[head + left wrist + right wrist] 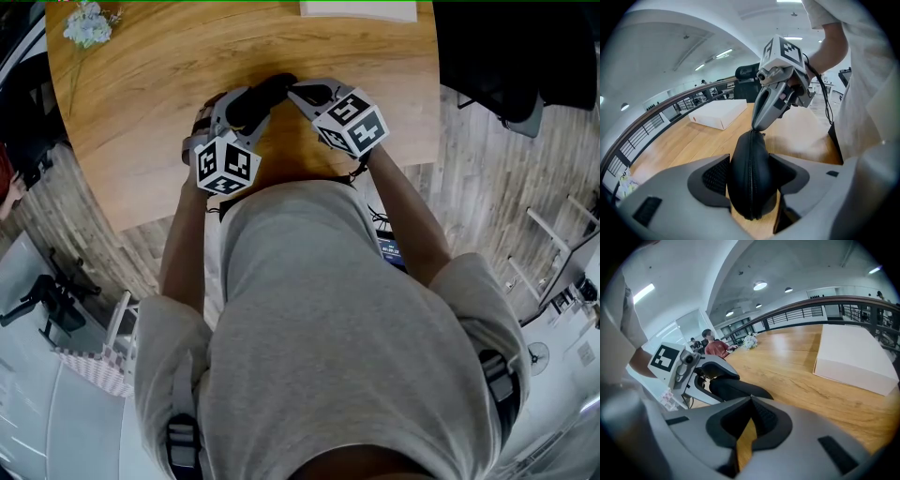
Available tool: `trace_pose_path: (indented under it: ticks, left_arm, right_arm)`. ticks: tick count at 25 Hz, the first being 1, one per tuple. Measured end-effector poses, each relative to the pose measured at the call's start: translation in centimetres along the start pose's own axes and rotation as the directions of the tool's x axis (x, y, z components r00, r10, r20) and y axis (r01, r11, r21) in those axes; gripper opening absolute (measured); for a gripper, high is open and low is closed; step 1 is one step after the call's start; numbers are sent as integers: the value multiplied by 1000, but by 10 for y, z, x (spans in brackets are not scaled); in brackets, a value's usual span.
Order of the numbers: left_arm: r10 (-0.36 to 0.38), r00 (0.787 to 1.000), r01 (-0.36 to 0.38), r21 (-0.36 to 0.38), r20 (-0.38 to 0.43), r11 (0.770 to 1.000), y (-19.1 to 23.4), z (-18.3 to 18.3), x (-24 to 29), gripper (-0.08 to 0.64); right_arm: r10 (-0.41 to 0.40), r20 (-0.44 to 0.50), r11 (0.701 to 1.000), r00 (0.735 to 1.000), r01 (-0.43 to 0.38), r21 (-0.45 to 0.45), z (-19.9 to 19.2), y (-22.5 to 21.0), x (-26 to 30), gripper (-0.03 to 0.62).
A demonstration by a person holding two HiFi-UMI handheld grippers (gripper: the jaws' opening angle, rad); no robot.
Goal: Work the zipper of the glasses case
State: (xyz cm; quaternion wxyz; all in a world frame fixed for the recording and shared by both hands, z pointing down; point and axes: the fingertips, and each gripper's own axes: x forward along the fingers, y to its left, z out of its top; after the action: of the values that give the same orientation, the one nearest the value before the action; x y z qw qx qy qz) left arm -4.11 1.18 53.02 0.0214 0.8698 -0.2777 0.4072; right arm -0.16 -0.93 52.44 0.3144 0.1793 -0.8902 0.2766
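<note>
Over table (141,112), left gripper (752,183) jaws clamp glasses case (750,157); long axis points at right gripper (751,397), jaws together.

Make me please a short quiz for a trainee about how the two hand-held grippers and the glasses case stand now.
1. True or false: the left hand-held gripper holds the glasses case between its jaws.
2. The jaws of the right hand-held gripper are: A wide open; B closed at the case's zipper end; C closed on a pen.
3. Fill in: the white box lies on the ____ table.
Key: 1 true; 2 B; 3 wooden.
</note>
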Motion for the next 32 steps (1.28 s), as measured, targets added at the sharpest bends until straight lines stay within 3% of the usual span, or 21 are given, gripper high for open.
trace_pose_path:
  ticks: [4, 11, 21, 26, 32]
  left_arm:
    - [3, 999, 0, -62, 45, 998, 4, 1, -2, 275]
    - [39, 996, -33, -70, 84, 997, 5, -1, 11, 275]
    - [75, 984, -60, -92, 163, 994, 9, 5, 21, 276]
    - [93, 976, -82, -63, 198, 995, 11, 9, 27, 276]
    - [75, 982, -72, -21, 173, 997, 8, 7, 20, 276]
  right_arm:
    - [73, 99, 992, 992, -83, 99, 16, 5, -11, 25]
    - [67, 62, 997, 996, -64, -41, 30, 24, -24, 25]
    - [55, 54, 995, 997, -50, -89, 42, 28, -41, 25]
    - [51, 62, 998, 997, -48, -49, 42, 20, -46, 25]
    - [-32, 30, 998, 999, 31, 47, 21, -12, -41, 25]
